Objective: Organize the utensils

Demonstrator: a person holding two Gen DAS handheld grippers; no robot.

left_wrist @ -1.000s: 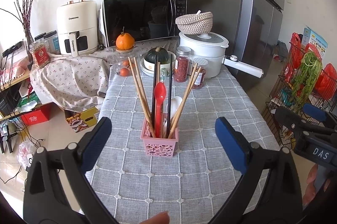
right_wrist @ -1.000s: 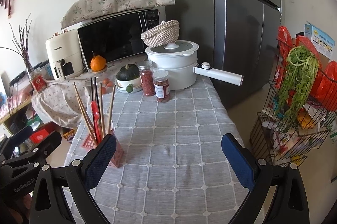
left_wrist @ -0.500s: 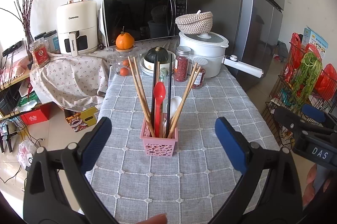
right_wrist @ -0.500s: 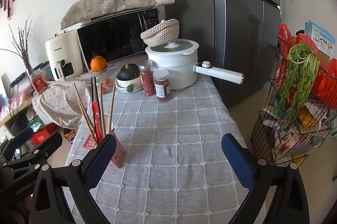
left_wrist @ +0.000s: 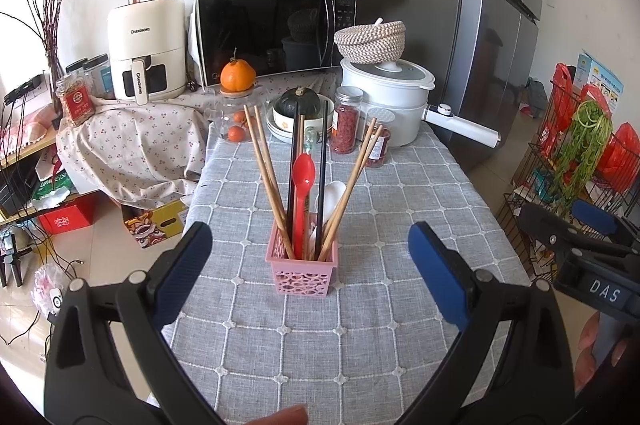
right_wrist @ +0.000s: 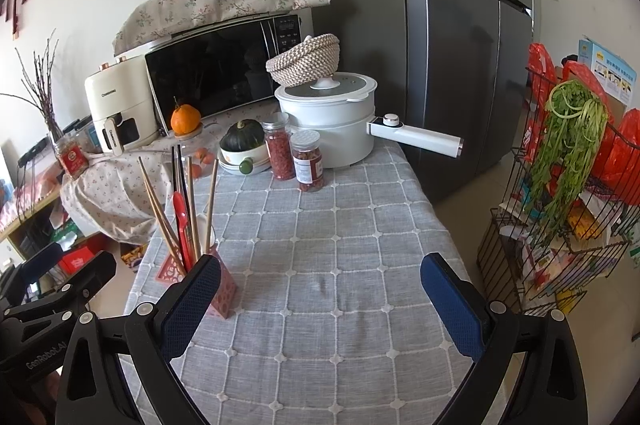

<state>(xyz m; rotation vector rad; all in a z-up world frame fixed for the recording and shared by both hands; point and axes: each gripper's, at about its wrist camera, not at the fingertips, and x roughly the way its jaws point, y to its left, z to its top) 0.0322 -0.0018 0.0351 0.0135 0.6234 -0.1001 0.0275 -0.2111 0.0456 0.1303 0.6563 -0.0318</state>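
A pink perforated utensil holder (left_wrist: 303, 273) stands on the grey checked tablecloth (left_wrist: 380, 209). It holds wooden chopsticks (left_wrist: 267, 177), black chopsticks (left_wrist: 321, 185), a red spoon (left_wrist: 302, 181) and a white spoon (left_wrist: 333, 199). My left gripper (left_wrist: 310, 261) is open and empty, its blue pads on either side of the holder, nearer the camera. My right gripper (right_wrist: 320, 289) is open and empty over bare cloth, with the holder (right_wrist: 222, 295) behind its left pad. The right gripper also shows at the right edge of the left wrist view (left_wrist: 588, 229).
At the table's far end stand a white pot (left_wrist: 386, 87) with a long handle, two spice jars (left_wrist: 348, 119), a bowl with a squash (left_wrist: 298, 103) and a jar with an orange (left_wrist: 238, 77). A microwave, an air fryer, a fridge and a wire rack (right_wrist: 568, 193) surround the table.
The right wrist view has drifted slightly. The left gripper and the holder have not visibly moved. Both grippers stay open.
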